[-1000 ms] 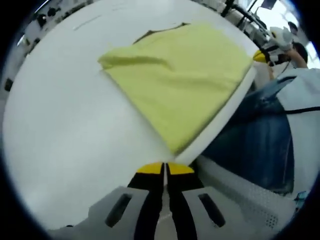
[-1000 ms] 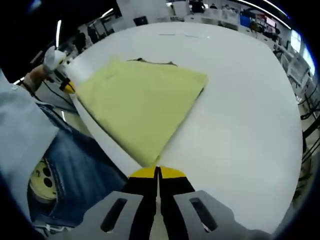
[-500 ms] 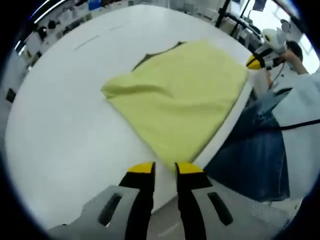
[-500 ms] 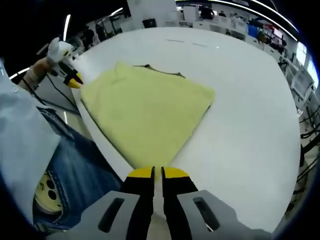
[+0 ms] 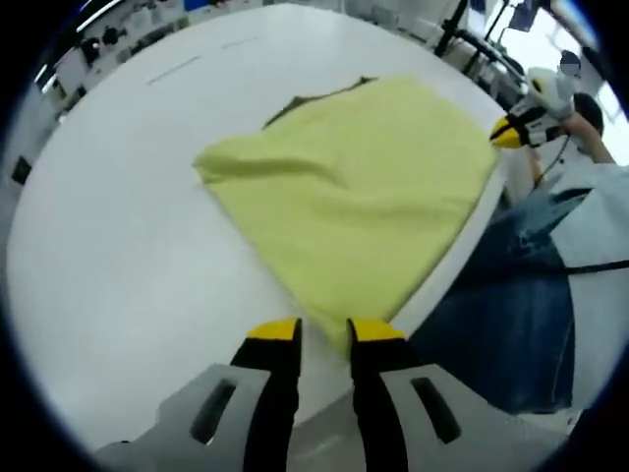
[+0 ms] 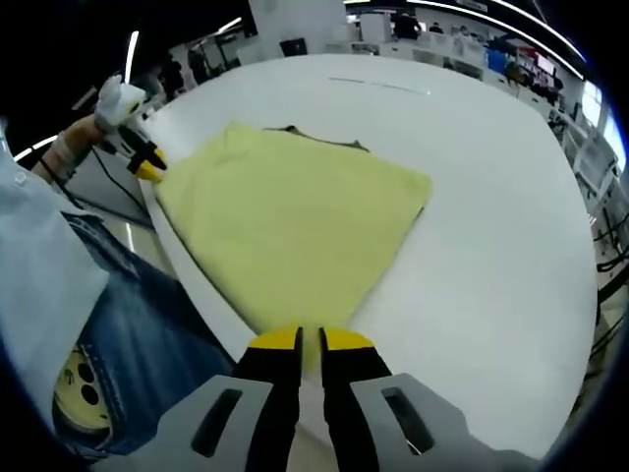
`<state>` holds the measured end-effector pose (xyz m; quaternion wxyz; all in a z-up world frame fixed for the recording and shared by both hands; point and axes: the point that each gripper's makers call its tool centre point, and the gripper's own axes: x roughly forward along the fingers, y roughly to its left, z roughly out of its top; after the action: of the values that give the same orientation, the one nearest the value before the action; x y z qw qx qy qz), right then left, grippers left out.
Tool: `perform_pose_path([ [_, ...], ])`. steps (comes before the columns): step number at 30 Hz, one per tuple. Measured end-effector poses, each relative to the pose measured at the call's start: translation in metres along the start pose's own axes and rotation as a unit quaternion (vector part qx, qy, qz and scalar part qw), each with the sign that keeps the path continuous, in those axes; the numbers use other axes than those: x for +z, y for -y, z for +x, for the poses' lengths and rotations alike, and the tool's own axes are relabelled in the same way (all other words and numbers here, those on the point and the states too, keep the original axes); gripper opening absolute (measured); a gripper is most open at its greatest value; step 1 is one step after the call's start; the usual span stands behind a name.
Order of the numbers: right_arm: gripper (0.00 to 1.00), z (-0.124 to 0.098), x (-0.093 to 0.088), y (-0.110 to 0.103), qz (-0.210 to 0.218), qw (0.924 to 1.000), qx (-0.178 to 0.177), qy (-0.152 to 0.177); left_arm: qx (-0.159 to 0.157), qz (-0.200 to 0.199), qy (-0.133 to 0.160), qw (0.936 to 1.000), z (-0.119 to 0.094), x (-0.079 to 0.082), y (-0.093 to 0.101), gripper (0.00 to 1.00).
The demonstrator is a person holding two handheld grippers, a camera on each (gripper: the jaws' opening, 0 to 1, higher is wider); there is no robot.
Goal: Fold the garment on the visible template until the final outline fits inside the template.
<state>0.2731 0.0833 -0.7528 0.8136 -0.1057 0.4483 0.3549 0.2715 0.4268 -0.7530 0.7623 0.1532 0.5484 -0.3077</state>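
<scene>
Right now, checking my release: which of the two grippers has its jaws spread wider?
The left gripper: its yellow-tipped jaws stand clearly apart at the yellow garment's near corner. The right gripper shows only a narrow slit.

Blue jeans [image 6: 147, 334] — white sleeve [image 6: 39, 265], white glove [image 6: 116, 98].

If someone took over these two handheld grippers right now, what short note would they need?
Left gripper: open, empty, at the near corner of the yellow garment.
Right gripper: jaws slightly apart, empty, at the garment's other near corner.
The garment lies folded on the white table by its near edge; a dark edge of the template peeks out at the far side.
Done: folded into a rough square.
Left: check the outline against the template, and flatten the bulge on one side.
</scene>
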Motion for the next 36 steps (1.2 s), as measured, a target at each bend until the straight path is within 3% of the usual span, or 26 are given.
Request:
perform_pose_path([
  [9, 0.08, 0.002, -0.009, 0.003, 0.011, 0.9999, -0.004, -0.007, -0.005, 0.0, -0.013, 0.9999, 0.009, -0.008, 0.005, 0.15],
  [21, 0.09, 0.005, -0.017, 0.003, 0.007, 0.9998, -0.01, -0.019, -0.012, 0.0, -0.009, 0.9999, 0.01, -0.01, 0.008, 0.15],
  [26, 0.1, 0.003, -0.016, 0.002, -0.002, 0.9997, -0.014, -0.022, 0.0, -0.002, -0.014, 0.9999, 0.006, -0.014, 0.003, 0.23],
  [33, 0.15, 0.0, -0.017, 0.003, -0.024, 0.9986, -0.026, -0.04, 0.006, 0.002, 0.005, 1.0, -0.004, -0.008, 0.005, 0.3],
  [36, 0.19, -0.002, -0.012, 0.001, -0.023, 0.9991, -0.022, -0.03, 0.007, 0.006, 0.02, 0.9998, -0.009, -0.001, 0.007, 0.36],
])
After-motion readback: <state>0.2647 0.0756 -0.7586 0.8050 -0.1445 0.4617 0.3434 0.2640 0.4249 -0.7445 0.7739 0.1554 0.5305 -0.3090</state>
